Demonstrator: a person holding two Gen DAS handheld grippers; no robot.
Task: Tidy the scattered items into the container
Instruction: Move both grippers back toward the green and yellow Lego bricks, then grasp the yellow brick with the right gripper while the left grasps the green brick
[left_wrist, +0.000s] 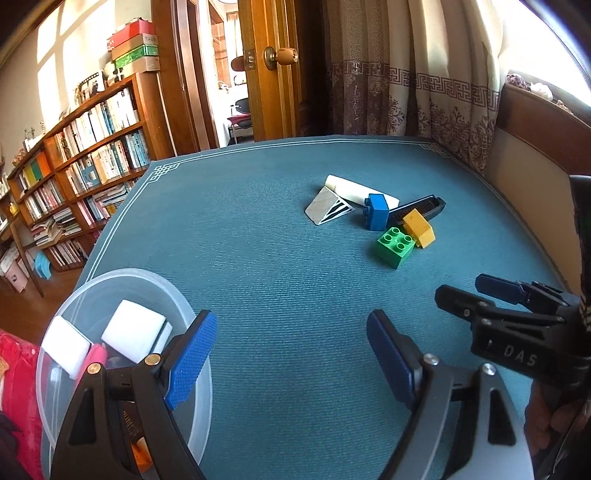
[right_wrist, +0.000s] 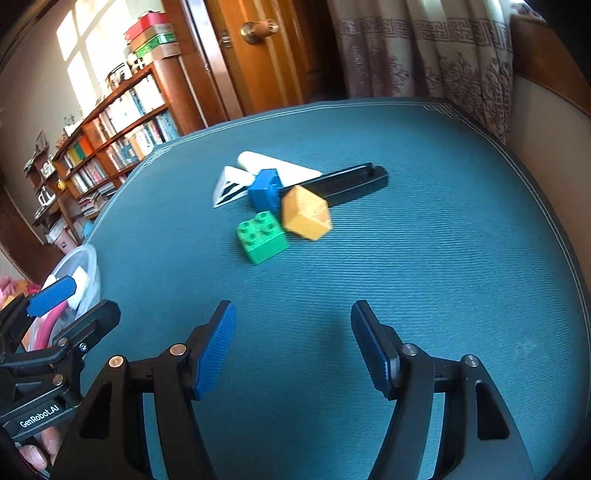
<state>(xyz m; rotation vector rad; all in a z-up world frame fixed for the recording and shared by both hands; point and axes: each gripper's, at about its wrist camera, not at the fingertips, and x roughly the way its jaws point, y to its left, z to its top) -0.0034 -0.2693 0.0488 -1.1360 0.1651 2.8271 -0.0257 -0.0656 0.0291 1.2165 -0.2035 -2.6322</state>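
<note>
A cluster of items lies on the blue mat (left_wrist: 277, 240): a green brick (left_wrist: 396, 246), a yellow block (left_wrist: 419, 228), a blue brick (left_wrist: 376, 212), a black bar (left_wrist: 417, 209), a white roll (left_wrist: 358, 190) and a white wedge (left_wrist: 327, 210). In the right wrist view the green brick (right_wrist: 261, 236), yellow block (right_wrist: 306, 213) and blue brick (right_wrist: 265, 192) lie ahead of my right gripper (right_wrist: 293, 347), which is open and empty. My left gripper (left_wrist: 291, 358) is open and empty beside the clear bowl (left_wrist: 74, 295), which holds white sponges (left_wrist: 135, 332) and a pink item.
The right gripper's body (left_wrist: 517, 325) shows at the right of the left wrist view, close to my left fingers. A bookshelf (left_wrist: 81, 177) and a wooden door (left_wrist: 273, 66) stand beyond the mat. Curtains (left_wrist: 413, 74) hang behind, and a padded wall (left_wrist: 528, 184) runs along the right.
</note>
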